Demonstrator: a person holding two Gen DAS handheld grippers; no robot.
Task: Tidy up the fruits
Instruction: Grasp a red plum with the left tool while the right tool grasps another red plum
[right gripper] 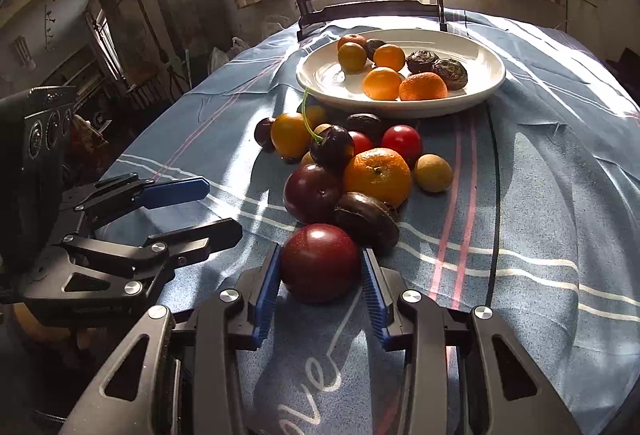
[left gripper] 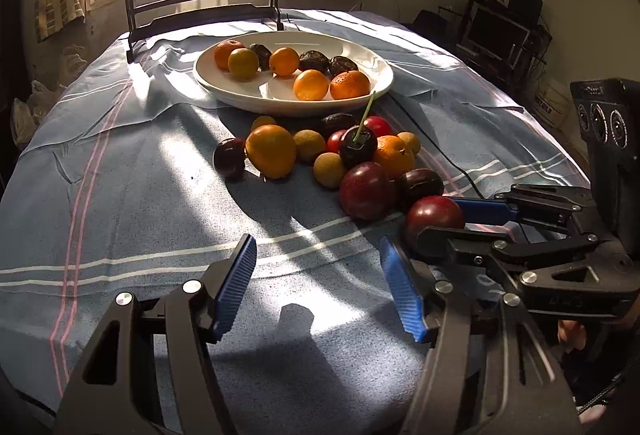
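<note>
The fingers [right gripper: 370, 287] of the right gripper [right gripper: 320, 271] stand on either side of the nearest plum [right gripper: 319, 262], the blue pads at or almost at its skin; the left pad looks in contact, while the right pad is too close to call. No lift shows yet: the plum rests on the table [right gripper: 540, 235], at the near end of the loose fruit pile, well short of the white plate [right gripper: 480, 91] that lies beyond the pile.

Procedure for the step in hand, as judged from this view:
- Close until both pads bear evenly on the widest part of the plum. The fruit is round and smooth, so an off-centre grip is likely to squeeze it out forward.
- Apply only light pressure; ripe skin probably bruises.
- Lift straight up before moving toward the plate, so that the dark wrinkled fruit [right gripper: 366, 221] touching the far side of the plum and the second plum [right gripper: 312, 193] beyond are not rolled.
- Carry over the pile, not through it, and set down in a bare part of the plate.

Pose: the right gripper points forward and downward at the near side of the pile, fingers level with each other. The left gripper [left gripper: 318, 287] hangs to the left of the plum with its fingers apart and nothing between them, over bare blue cloth [left gripper: 120, 195], clear of the pile.
</note>
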